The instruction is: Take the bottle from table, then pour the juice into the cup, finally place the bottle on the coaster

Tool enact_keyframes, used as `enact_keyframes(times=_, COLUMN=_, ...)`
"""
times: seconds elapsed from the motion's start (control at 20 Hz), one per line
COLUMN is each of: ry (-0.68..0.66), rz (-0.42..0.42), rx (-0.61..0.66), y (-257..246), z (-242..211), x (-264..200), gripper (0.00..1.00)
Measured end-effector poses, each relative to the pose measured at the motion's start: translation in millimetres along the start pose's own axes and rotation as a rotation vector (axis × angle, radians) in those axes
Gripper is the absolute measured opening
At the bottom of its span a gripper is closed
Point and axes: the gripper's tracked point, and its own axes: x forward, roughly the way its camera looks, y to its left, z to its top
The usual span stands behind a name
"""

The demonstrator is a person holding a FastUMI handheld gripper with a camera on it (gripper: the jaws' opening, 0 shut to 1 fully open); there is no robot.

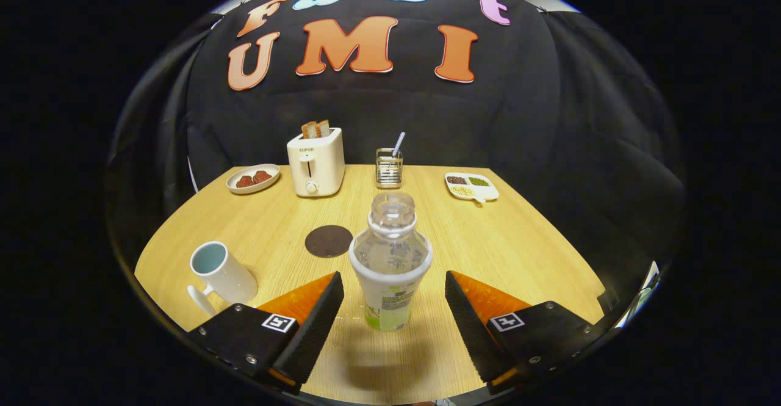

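**Claw wide around bottle on counter**

Claw (pixel 393 308) spread wide, fingers (pixel 314 326) apart on either side of bottle (pixel 390 271), neither touching it. Bottle upright on counter (pixel 525 253), between the fingers and slightly ahead of their tips; uncapped, clear upper half, labelled lower half. Shadow on the wood just below its base.

Coaster (pixel 328 240): dark, round, flat on the wood, just beyond the bottle and a little left, apart from it. Cup (pixel 221 275): white, pale inside, handle toward the camera, standing left of the left finger, well apart from the bottle.

Farther back, along the far edge: plate (pixel 252 178) with dark reddish pieces at the left; toaster (pixel 315 162) beside it, two slices of bread sticking up from its slots; wire holder (pixel 388 167) with a utensil handle leaning out, straight beyond the bottle; divided dish (pixel 471 186) with small portions of grains or beans at the right. Black cloth wall behind all.
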Motion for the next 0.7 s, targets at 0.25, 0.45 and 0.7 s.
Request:
enact_keyframes(times=0.25, ry=0.045, rz=0.024, rx=0.035, y=6.1, z=-24.5, x=15.4, gripper=0.99)
enact_keyframes(times=0.45, ry=0.072, rz=0.030, rx=0.037, y=7.4, z=-32.4, x=27.4, gripper=0.99)
enact_keyframes(times=0.7, ry=0.091, rz=0.031, rx=0.044, y=9.8, z=-38.5, x=36.8, gripper=0.79)
